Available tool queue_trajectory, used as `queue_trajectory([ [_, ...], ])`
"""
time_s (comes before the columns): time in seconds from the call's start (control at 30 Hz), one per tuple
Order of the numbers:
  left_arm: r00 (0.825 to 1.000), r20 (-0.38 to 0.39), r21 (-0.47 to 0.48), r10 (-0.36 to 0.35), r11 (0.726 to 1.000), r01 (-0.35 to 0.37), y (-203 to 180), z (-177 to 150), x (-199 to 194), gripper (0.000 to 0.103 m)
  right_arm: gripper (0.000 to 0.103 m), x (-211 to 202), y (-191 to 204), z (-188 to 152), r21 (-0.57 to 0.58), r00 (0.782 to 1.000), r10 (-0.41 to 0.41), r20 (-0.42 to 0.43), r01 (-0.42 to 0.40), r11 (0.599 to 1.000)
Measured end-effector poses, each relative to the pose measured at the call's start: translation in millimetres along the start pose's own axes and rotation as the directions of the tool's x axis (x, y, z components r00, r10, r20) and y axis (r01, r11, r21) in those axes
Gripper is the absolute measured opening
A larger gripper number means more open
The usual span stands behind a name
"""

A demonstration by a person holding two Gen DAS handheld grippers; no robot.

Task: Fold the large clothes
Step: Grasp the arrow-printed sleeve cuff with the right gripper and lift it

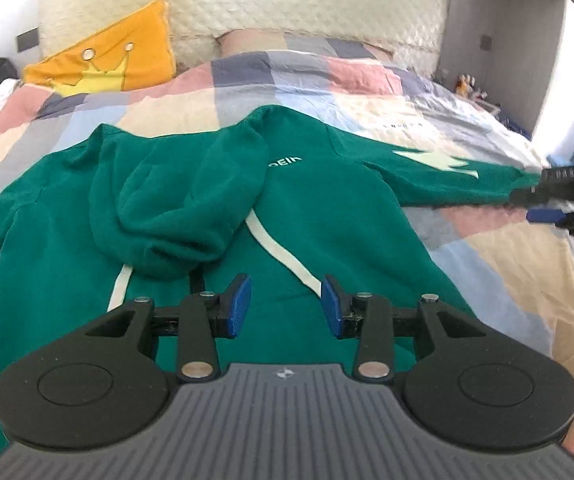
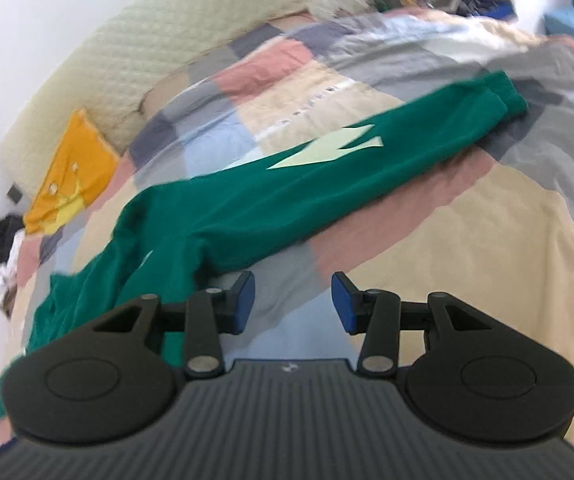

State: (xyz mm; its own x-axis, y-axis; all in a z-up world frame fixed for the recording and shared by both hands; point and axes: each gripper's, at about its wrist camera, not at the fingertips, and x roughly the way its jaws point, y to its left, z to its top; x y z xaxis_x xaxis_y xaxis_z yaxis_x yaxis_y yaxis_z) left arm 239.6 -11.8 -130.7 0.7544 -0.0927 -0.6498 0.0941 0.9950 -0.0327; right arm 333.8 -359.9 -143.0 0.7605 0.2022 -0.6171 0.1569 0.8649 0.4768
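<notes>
Hoodie (image 1: 247,208) lies spread on a patchwork quilt (image 1: 467,248) ahead of the left gripper (image 1: 286,306), whose jaws gape empty; right gripper (image 2: 293,302) likewise, sleeve (image 2: 327,168) beyond. Headboard (image 1: 287,4) and yellow pillow (image 1: 107,56) behind.

Bright daylight, fisheye warp, motion blur
</notes>
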Motion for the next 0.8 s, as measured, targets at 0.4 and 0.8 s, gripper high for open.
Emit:
queue_trajectory([
  [0.4,0.998,-0.065,-0.103,-0.013,0.995,0.007,24,-8,61,0.046,0.093,95,-125,42,0.384,0.998,0.03,0.048,-0.046,0.922],
  [0.8,0.995,-0.09,-0.217,0.043,0.974,-0.062,69,-6,99,0.049,0.074,154,-183,97,0.486,0.951,-0.067,0.302,-0.093,0.869],
])
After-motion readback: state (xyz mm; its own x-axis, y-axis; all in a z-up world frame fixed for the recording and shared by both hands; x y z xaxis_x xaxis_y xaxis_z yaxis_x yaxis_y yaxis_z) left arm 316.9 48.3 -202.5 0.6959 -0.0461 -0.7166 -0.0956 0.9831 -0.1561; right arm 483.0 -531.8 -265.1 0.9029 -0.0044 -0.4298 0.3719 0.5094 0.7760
